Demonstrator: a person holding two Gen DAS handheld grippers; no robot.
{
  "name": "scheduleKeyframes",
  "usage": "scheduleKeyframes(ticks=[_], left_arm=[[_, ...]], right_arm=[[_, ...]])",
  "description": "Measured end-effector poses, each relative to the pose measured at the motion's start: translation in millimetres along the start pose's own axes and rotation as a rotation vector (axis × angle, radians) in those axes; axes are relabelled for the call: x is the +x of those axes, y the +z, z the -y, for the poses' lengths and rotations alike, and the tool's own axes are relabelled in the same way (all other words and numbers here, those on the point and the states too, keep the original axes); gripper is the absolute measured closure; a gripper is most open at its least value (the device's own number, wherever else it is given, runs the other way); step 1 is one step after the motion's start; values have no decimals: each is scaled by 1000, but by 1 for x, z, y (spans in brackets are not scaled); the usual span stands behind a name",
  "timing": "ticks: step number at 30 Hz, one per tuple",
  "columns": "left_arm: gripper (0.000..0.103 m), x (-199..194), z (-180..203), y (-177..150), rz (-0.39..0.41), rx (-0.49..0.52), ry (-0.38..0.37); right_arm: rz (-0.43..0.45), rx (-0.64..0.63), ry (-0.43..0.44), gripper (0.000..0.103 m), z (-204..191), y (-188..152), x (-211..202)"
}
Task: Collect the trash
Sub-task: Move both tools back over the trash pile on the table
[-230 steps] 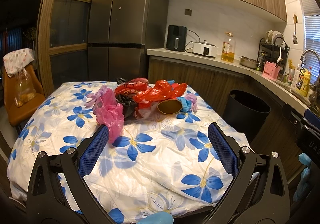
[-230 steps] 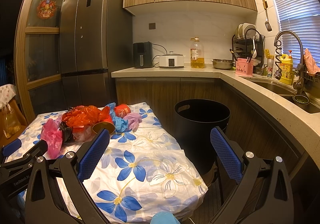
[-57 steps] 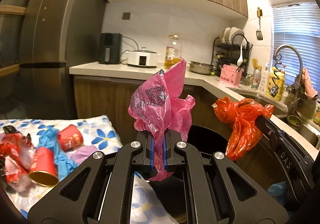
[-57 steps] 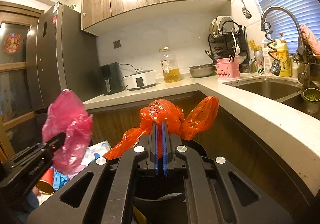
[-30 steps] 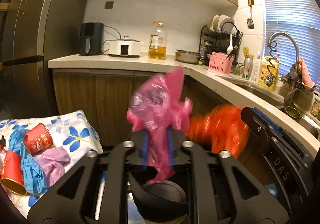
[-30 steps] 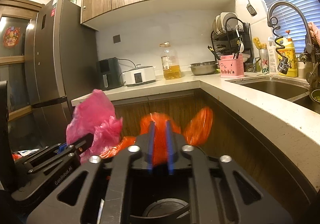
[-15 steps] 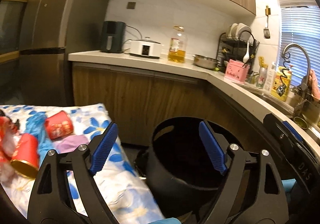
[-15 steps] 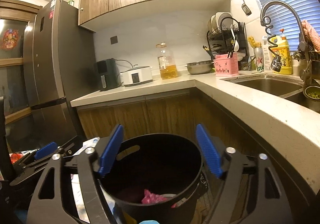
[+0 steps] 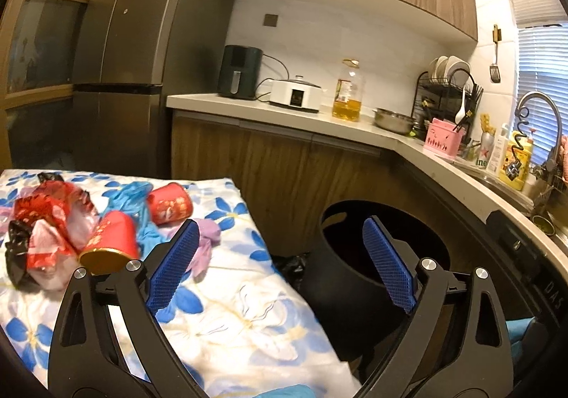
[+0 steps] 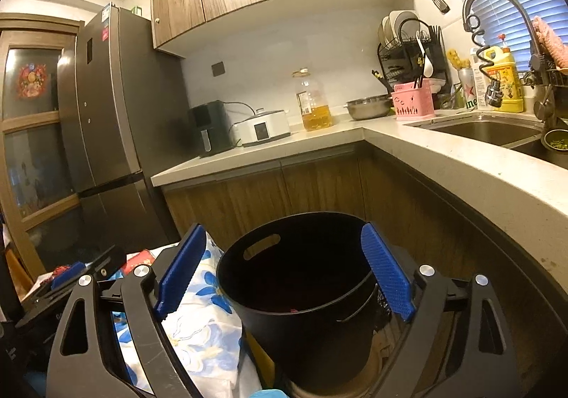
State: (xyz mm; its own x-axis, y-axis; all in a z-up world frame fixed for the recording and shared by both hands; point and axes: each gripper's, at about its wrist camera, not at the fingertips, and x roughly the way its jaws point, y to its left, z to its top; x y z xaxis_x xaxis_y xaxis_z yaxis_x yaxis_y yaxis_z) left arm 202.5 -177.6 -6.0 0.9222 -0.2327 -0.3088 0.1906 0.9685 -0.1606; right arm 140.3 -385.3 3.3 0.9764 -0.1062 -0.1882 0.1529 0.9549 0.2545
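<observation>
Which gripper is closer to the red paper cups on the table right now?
Left. The left gripper hangs open over the table's edge with the red paper cups just past its left finger. The right gripper is open over the black bin, farther from them.

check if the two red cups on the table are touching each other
Apart. The left wrist view shows blue glove material and flowered cloth between the near red cup, lying gold mouth forward, and the far red cup behind it.
</observation>
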Motion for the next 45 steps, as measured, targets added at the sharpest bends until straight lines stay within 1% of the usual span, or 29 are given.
scheduleKeyframes(ticks=[3,7,12,17,18,22,27,32,35,38,42,44,45], left_arm=[[11,-12,-5,-4,12,10,18],[11,-30,-17,-9,30,20,72],[11,-54,-57,-20,53,1,177],[11,-75,-95,-28,71,-14,293],[11,-80,-107,-30,72,-18,325],[11,-94,-140,-34,77,-44,410],[11,-106,-181,-40,74,-80,500],[11,-110,-208,-43,65,-104,552],[11,-106,-225,-45,52,-117,573],[11,-98,-232,-45,37,-129,572],[14,-84,-240,-46,-4,-143,540],[16,-78,-244,-47,-30,-154,530],[20,-74,-247,-48,-45,-165,519]], right_arm=[[8,1,6,17,-5,0,-7],[0,1,32,17,-16,-6,-13],[-8,-20,76,17,-36,-14,-17],[-29,-50,127,21,-63,-25,-17],[-35,-59,138,21,-70,-28,-16],[-68,-81,179,24,-95,-42,-9],[-120,-103,244,25,-127,-58,0],[-144,-141,303,26,-161,-72,9],[-144,-167,318,28,-177,-80,13],[-151,-191,324,29,-191,-87,22],[-165,-209,327,31,-203,-96,37],[-172,-220,325,33,-208,-99,43],[-175,-228,322,33,-210,-101,47]])
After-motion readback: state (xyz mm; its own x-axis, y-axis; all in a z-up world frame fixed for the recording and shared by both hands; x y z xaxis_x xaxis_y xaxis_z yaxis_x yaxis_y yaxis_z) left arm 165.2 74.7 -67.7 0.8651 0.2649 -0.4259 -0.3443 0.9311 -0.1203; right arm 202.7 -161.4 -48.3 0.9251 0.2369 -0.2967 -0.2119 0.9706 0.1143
